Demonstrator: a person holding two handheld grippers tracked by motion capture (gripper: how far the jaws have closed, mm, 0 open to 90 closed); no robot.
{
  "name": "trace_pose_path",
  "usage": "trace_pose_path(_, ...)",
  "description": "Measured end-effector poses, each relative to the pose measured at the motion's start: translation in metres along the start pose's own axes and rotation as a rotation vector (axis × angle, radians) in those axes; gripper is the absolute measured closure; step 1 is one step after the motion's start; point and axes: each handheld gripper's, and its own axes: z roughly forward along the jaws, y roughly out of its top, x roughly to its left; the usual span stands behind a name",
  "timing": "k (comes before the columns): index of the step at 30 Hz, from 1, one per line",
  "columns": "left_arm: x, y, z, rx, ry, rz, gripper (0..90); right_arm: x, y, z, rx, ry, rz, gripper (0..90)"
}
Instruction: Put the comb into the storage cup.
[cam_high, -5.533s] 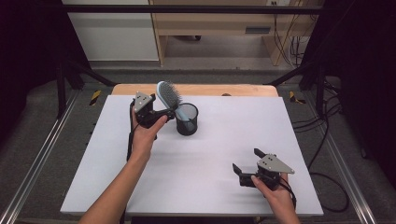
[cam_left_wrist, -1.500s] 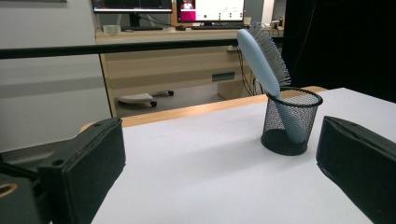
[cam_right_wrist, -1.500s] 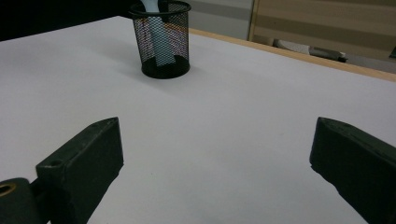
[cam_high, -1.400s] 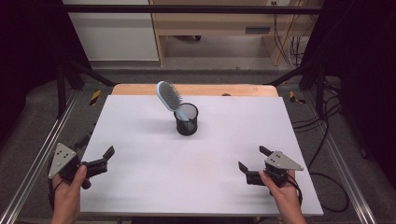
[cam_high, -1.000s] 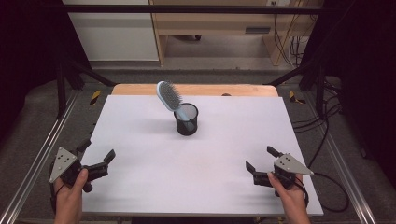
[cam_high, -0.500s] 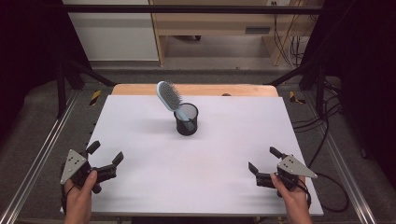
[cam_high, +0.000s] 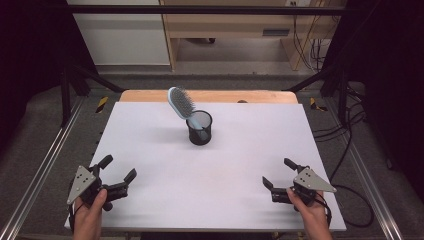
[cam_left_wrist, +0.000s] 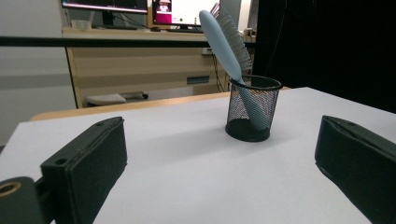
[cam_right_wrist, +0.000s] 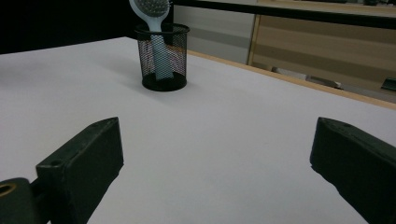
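Observation:
A light blue hairbrush (cam_high: 181, 104) stands handle-down in a black mesh cup (cam_high: 200, 128) at the middle back of the white table (cam_high: 210, 170), its bristled head leaning up and to the left. The same hairbrush (cam_left_wrist: 224, 42) and cup (cam_left_wrist: 252, 112) lie ahead in the left gripper view; the hairbrush (cam_right_wrist: 152, 14) and cup (cam_right_wrist: 163, 56) lie far left in the right gripper view. My left gripper (cam_high: 118, 168) rests open at the front left corner, nothing between its jaws. At the front right, my right gripper (cam_high: 278, 173) is open too and holds nothing.
A wooden strip (cam_high: 210, 96) runs along the table's far edge. Metal frame rails (cam_high: 45, 165) flank both sides, with cables (cam_high: 350, 150) on the floor to the right. A wooden bench (cam_high: 225, 25) stands behind the table.
5.5 s ago my left gripper was at the cup beside the hairbrush; it has let go and drawn back to the front left. Since then both grippers have settled slightly nearer the front edge.

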Motion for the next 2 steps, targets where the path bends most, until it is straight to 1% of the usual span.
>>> trace_pose_path(2, 0.0012, 0.0011, -0.0020, -0.010, 0.012, -0.007, 2.5, 0.0012, -0.0004, 0.0006, 0.006, -0.001, -0.005, 3.0)
